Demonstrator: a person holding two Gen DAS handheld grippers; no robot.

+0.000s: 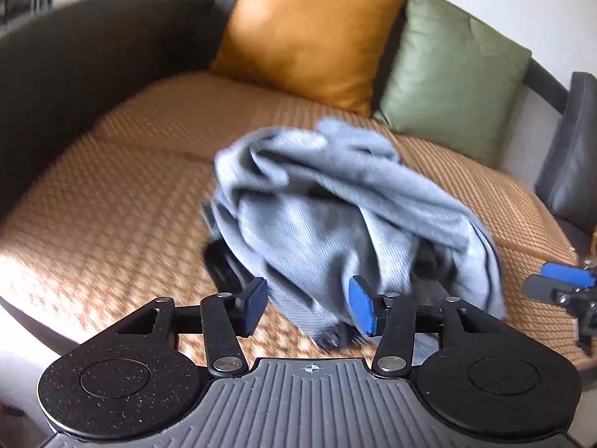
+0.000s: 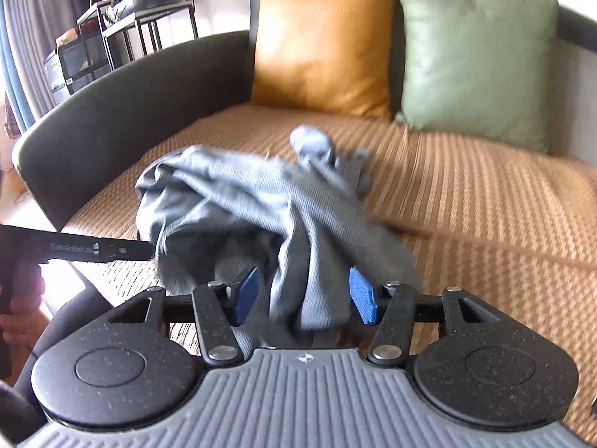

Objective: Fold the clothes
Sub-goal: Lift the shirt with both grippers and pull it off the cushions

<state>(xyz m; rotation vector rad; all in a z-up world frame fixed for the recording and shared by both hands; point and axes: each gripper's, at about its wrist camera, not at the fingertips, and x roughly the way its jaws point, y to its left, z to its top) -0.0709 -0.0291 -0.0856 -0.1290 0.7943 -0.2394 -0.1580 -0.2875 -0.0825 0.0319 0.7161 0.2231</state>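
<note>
Left wrist view: a crumpled grey garment (image 1: 335, 205) lies on the woven sofa seat (image 1: 130, 186); left gripper (image 1: 309, 310) and right gripper (image 2: 304, 295) both gape, fabric between their fingers.

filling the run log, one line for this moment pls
stage: pre-fold | grey garment: crumpled on sofa | left gripper: open | right gripper: open

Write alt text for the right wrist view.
A crumpled grey garment lies heaped on a woven tan sofa seat, with the open right gripper at its near edge. Behind stand an orange cushion and a green cushion.
</note>
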